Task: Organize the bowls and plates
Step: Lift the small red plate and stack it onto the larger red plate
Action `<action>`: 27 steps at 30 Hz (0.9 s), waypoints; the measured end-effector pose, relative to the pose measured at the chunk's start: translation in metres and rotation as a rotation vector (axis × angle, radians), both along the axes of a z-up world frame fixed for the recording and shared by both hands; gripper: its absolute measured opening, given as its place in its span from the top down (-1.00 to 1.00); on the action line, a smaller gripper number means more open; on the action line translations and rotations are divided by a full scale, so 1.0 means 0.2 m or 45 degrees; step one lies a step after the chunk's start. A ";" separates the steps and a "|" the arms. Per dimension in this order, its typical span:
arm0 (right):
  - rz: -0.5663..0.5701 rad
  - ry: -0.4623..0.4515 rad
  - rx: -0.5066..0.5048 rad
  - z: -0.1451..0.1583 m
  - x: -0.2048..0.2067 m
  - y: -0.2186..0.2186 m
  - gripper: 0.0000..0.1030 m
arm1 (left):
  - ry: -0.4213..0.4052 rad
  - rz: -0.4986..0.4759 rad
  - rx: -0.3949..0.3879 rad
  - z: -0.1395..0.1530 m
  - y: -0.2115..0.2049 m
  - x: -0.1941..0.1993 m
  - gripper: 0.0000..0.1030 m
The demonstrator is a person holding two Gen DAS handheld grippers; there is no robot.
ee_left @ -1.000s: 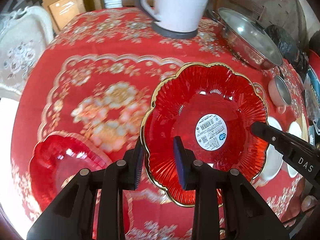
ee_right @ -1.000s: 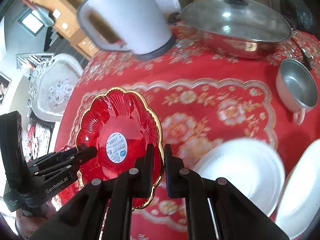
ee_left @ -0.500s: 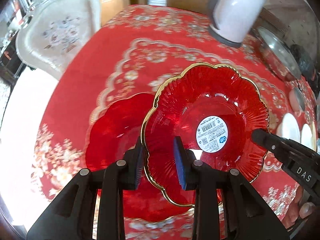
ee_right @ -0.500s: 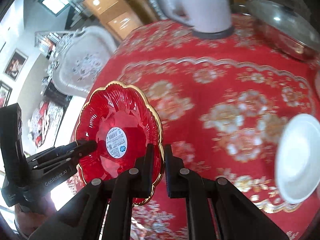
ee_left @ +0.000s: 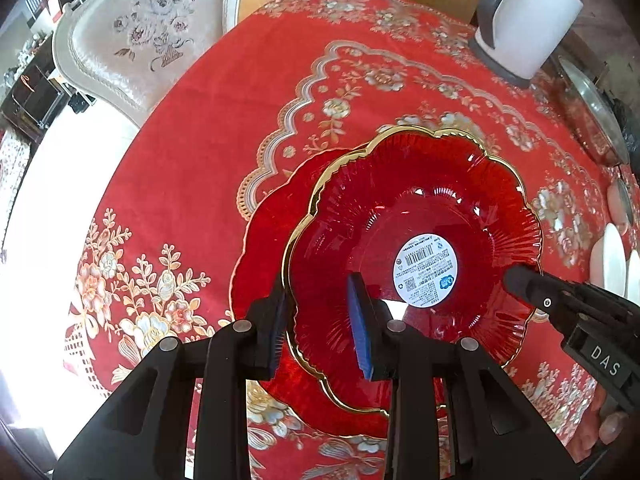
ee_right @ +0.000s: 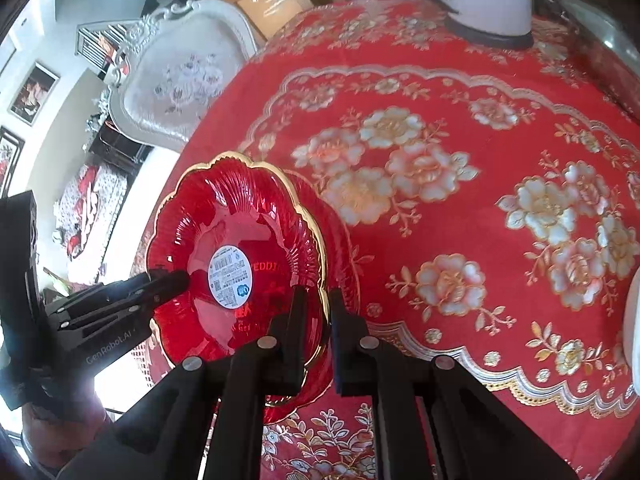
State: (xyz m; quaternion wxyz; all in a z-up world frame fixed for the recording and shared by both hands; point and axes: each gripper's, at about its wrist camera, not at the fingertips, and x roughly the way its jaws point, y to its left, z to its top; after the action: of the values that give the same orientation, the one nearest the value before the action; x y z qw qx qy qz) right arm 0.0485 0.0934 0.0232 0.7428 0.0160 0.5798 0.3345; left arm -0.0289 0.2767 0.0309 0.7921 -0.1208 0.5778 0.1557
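Observation:
A red glass bowl (ee_left: pixel 420 208) with a scalloped gold rim and a round white sticker is held by both grippers. My left gripper (ee_left: pixel 320 320) is shut on its near rim, blue pads on either side of the edge. My right gripper (ee_right: pixel 320 306) is shut on the opposite rim of the same bowl (ee_right: pixel 240 216). Each gripper shows in the other's view: the right gripper (ee_left: pixel 516 280) and the left gripper (ee_right: pixel 176 280). A second red bowl (ee_left: pixel 264 240) lies on the red tablecloth directly beneath, offset to the left. Whether the two bowls touch I cannot tell.
A white kettle (ee_left: pixel 528 12) stands at the far side of the table, a lidded steel pan (ee_left: pixel 592 112) to its right. White plates (ee_left: pixel 612 256) lie at the right edge. A pale upholstered chair (ee_left: pixel 140 36) stands beyond the table's left edge.
Both grippers carried the stickered bowl leftward across the table. The second red bowl, earlier off to the lower left, is now directly under it. Both grips are unchanged.

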 end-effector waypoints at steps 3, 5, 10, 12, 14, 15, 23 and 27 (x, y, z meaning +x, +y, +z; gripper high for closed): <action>0.026 -0.005 -0.038 -0.02 -0.01 0.04 0.81 | 0.018 -0.002 0.003 -0.03 0.03 -0.01 0.44; 0.038 -0.002 -0.053 -0.04 -0.02 0.06 0.80 | 0.032 -0.004 -0.004 -0.06 0.04 -0.01 0.44; 0.050 0.023 -0.097 -0.09 -0.01 0.10 0.78 | 0.061 -0.006 -0.003 -0.11 0.05 0.00 0.44; 0.061 0.023 -0.123 -0.10 -0.01 0.12 0.76 | 0.075 -0.007 -0.005 -0.13 0.07 -0.01 0.44; 0.070 0.015 -0.141 -0.11 -0.02 0.14 0.74 | 0.082 -0.005 0.000 -0.14 0.07 -0.01 0.44; 0.073 0.013 -0.149 -0.13 -0.02 0.15 0.74 | 0.082 -0.003 0.001 -0.14 0.08 -0.01 0.44; 0.053 -0.043 -0.163 -0.10 0.01 0.17 0.72 | 0.090 0.018 -0.011 -0.16 0.07 0.00 0.43; 0.038 -0.074 -0.121 -0.04 0.02 0.14 0.61 | 0.093 0.034 -0.013 -0.15 0.07 -0.02 0.43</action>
State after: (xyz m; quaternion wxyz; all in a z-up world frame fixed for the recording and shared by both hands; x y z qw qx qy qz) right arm 0.0523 0.1214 0.0143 0.7542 -0.0377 0.5734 0.3178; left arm -0.0319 0.2910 0.0017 0.7676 -0.1266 0.6055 0.1677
